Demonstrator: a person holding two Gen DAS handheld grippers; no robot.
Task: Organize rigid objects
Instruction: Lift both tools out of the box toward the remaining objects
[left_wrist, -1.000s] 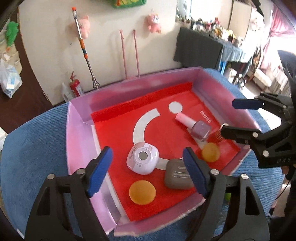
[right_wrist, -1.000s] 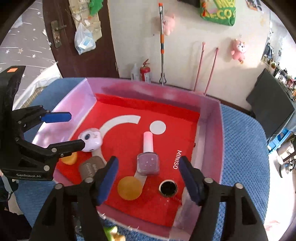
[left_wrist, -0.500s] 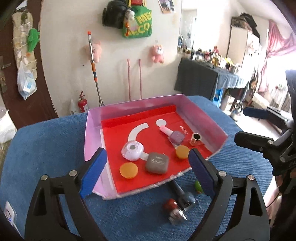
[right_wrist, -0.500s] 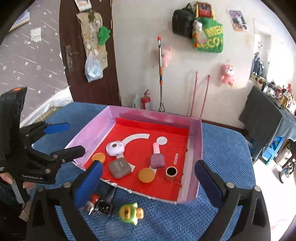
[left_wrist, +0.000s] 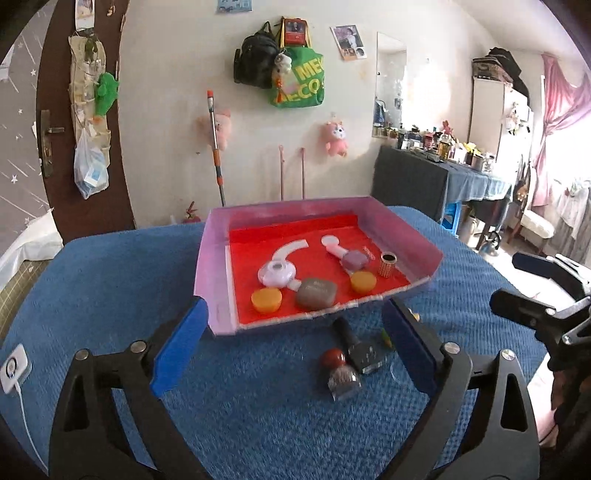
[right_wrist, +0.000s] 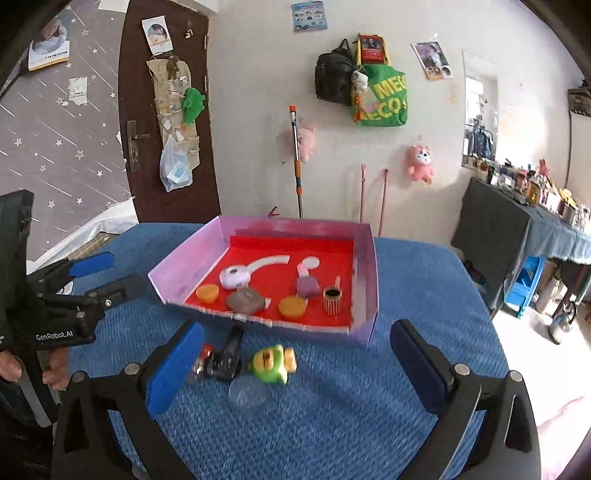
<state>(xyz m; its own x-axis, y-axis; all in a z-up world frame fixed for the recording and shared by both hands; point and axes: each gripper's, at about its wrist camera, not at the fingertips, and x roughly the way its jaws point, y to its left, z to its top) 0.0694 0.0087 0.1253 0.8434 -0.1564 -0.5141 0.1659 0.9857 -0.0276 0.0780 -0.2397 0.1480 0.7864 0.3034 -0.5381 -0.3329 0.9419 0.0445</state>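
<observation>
We see a shallow pink tray (right_wrist: 364, 280) with a red liner on the blue surface (right_wrist: 424, 295), holding two orange caps, a grey case and a purple bottle. Both grippers, left (left_wrist: 293, 347) and right (right_wrist: 297, 365), have jaws that have just been opening, wide and empty.

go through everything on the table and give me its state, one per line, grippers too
left gripper: open, empty, jaws have just been opening
right gripper: open, empty
tray: on the blue cloth, front wall folded down
pink nail polish: lying flat in tray
gold ring cup: upright in tray
grey case: closed, in tray
black bottle: lying outside tray
green toy: outside tray
</observation>
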